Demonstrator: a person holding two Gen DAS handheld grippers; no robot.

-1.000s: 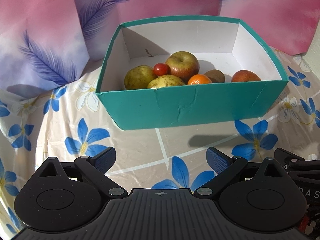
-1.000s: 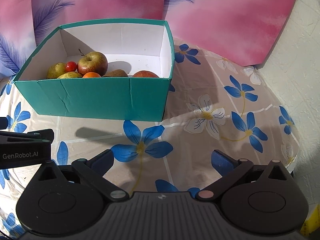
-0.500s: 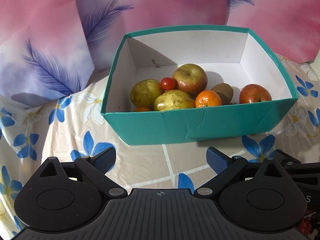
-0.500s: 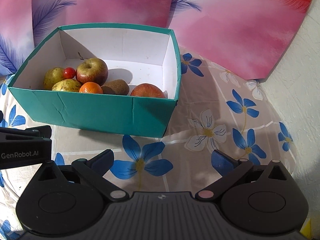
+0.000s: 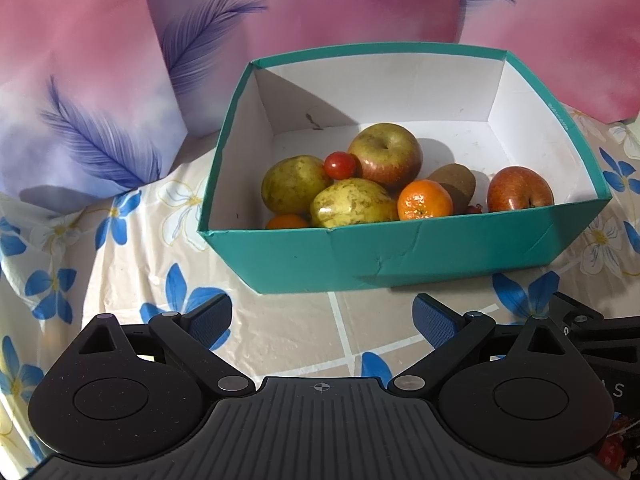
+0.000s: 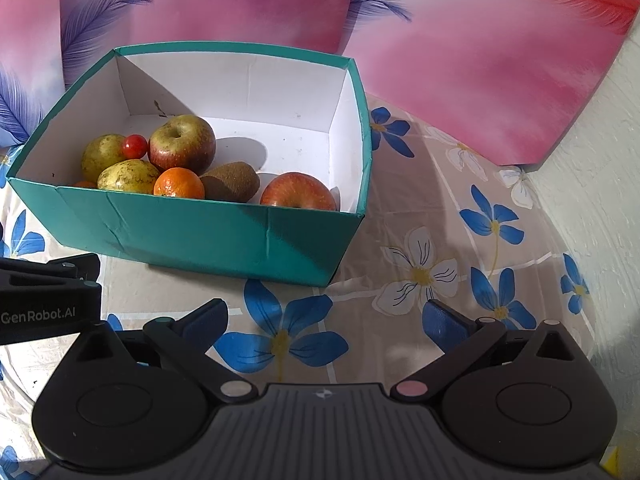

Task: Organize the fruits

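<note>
A teal box (image 5: pixel 400 248) is seen ahead of and below both grippers on a flowered cloth (image 6: pixel 440 240), its long side running across the view. It lies straight ahead of the left gripper (image 5: pixel 322 316) and ahead-left of the right gripper (image 6: pixel 324 320), so the left is judged the nearer. Both are held wide open with nothing gripped. Held in the box, crowded at its left and near side: two apples (image 5: pixel 386 154), two pears (image 5: pixel 352 202), a kiwi (image 6: pixel 230 180), with its long axis across the box, an orange (image 5: pixel 424 200), a cherry tomato (image 5: pixel 339 165). No fruit is seen outside the box
</note>
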